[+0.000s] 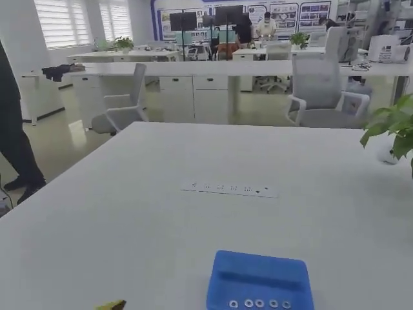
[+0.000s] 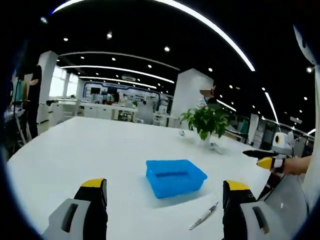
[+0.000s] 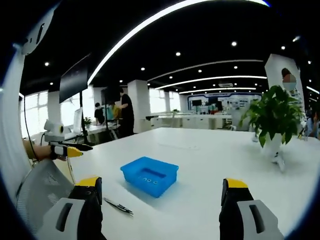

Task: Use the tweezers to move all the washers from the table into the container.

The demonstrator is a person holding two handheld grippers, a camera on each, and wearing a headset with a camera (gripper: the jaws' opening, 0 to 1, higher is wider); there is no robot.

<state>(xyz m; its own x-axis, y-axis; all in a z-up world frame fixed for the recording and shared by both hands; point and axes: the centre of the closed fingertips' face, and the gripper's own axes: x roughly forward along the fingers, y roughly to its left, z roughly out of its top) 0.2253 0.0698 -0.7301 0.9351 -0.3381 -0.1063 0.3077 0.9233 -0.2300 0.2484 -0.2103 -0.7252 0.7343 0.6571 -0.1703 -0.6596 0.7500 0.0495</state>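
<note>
A blue container sits on the white table near its front edge, and several washers lie in a row on its floor. The washers also show inside the container in the right gripper view. Tweezers lie flat on the table beside the container, untouched; they are the tweezers in the right gripper view. My left gripper is open and holds nothing. My right gripper is open too, well short of the container. A gripper's yellow tip peeks in at the bottom edge.
A potted plant stands at the table's right edge. A socket strip is set into the table's middle. Office chairs and desks stand beyond the far edge. A person stands at the left.
</note>
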